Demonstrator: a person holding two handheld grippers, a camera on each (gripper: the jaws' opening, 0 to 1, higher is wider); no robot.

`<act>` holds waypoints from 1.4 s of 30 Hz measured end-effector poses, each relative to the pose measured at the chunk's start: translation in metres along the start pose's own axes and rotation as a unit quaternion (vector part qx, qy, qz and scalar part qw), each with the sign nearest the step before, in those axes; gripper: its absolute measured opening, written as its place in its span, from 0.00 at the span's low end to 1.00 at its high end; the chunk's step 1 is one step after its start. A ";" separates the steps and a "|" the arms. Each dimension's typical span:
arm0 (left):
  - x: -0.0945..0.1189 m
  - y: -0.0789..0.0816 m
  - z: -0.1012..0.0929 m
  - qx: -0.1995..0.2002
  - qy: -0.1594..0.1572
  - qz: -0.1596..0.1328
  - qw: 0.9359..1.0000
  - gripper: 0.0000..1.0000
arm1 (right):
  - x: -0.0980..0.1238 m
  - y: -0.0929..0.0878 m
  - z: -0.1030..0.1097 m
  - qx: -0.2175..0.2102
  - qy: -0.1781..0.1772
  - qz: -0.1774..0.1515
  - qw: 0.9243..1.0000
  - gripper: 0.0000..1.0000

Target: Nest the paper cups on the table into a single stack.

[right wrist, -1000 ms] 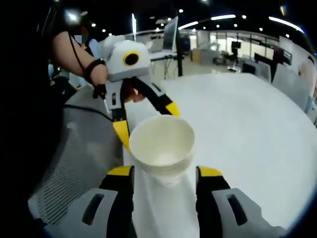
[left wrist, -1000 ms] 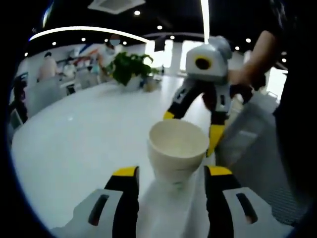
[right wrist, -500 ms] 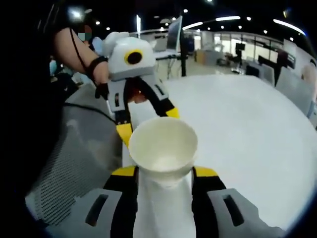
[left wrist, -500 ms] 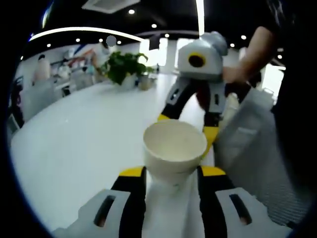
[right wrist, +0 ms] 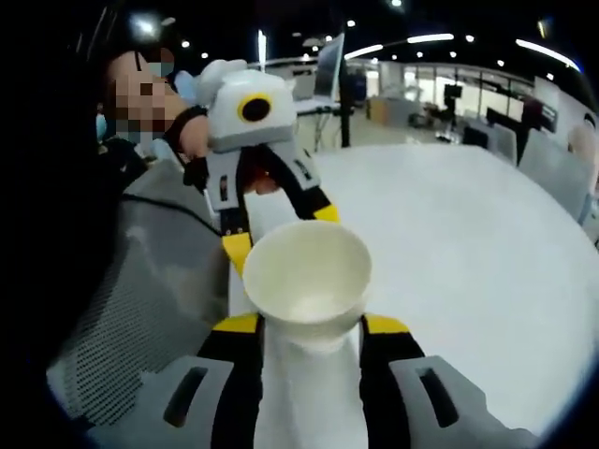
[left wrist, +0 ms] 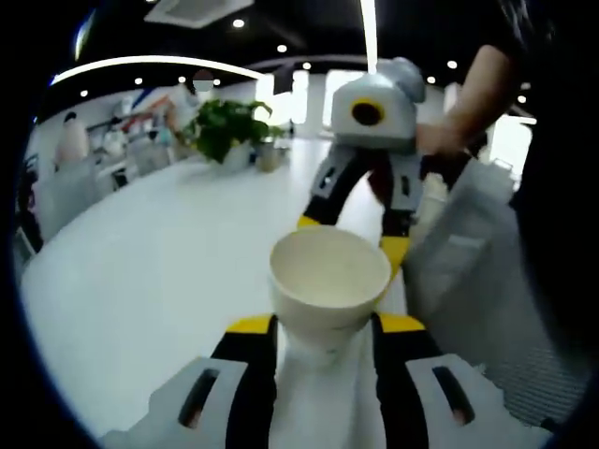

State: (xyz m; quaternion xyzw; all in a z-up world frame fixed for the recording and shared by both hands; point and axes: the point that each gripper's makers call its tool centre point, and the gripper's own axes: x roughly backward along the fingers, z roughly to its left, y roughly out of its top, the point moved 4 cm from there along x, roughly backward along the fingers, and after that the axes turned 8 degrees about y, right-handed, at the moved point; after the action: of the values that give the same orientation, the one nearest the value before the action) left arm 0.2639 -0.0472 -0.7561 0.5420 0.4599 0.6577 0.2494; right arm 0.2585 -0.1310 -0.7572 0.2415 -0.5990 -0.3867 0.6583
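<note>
In the left gripper view, the left gripper has its yellow-tipped jaws drawn narrow against the sides of the paper cup, which stands mouth up near the worktop edge closest to the person. In the right gripper view, the right gripper is closed in the same way on the same cup, whose pale interior looks empty, though whether several cups already sit nested in it cannot be told. Beyond the cup each view shows the other gripper facing it, so the cup is pinched from opposite sides at once. Farther off lies bare white worktop, then a potted plant. Judging by this, the step in hand is gripping or steadying the stack; the next move calls for one gripper to let go and fetch another cup.
</note>
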 end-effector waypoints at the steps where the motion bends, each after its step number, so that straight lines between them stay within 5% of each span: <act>1: 0.000 0.001 0.001 -0.002 0.000 0.000 1.000 0.39 | 0.001 0.001 -0.002 -0.001 -0.002 -0.002 1.000 0.36; 9: 0.001 0.019 0.020 -0.011 0.000 -0.005 1.000 0.39 | 0.011 0.016 -0.015 0.000 -0.013 -0.014 1.000 0.36; 27: -0.012 0.056 0.084 -0.060 0.014 -0.006 0.998 0.39 | 0.026 0.047 -0.081 0.011 -0.048 -0.022 0.999 0.36; 42: -0.030 0.060 0.122 -0.066 0.016 -0.006 0.998 0.39 | 0.025 0.048 -0.123 0.009 -0.054 -0.022 0.998 0.36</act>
State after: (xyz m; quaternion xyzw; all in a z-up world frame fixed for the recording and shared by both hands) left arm 0.3976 -0.0582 -0.7196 0.5109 0.4226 0.6939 0.2808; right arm 0.3890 -0.1410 -0.7245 0.2393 -0.6317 -0.4082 0.6141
